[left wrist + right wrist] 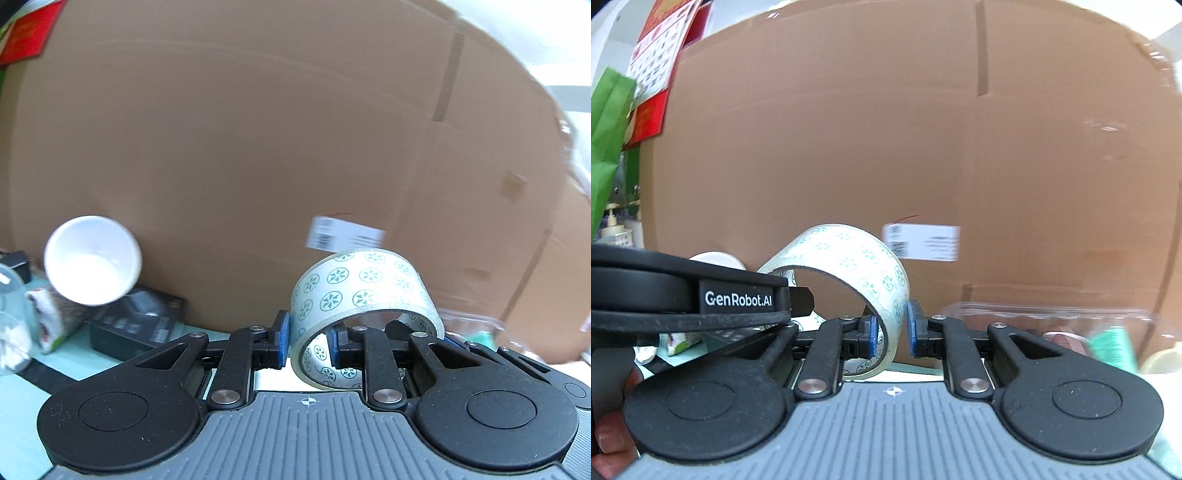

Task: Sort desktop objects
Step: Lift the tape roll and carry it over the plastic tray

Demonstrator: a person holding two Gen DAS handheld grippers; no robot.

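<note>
Carrying tape roll (364, 291) on two grips: left gripper (306, 341) and right gripper (891, 334) jaws each nearly closed, pinching its wall. Move both together; clear cardboard box (258, 147).

Cluttered desk or storage corner, likely a home or small office; exact type not established.

A large cardboard box (258, 147) with taped seams and a white barcode shipping label (921, 242) fills the background in both views. The work surface is covered by a pale teal mat (74, 354), carrying small goods: a black retail box (136, 325), a white bowl (92, 260), a printed packet (50, 319) and a clear jar (13, 317) holding white contents. A clear plastic container (1052, 317) sits at the right. At the upper left hang a red printed sheet (659, 59) and a green bag (609, 140); a pump bottle (611, 221) stands behind.
</note>
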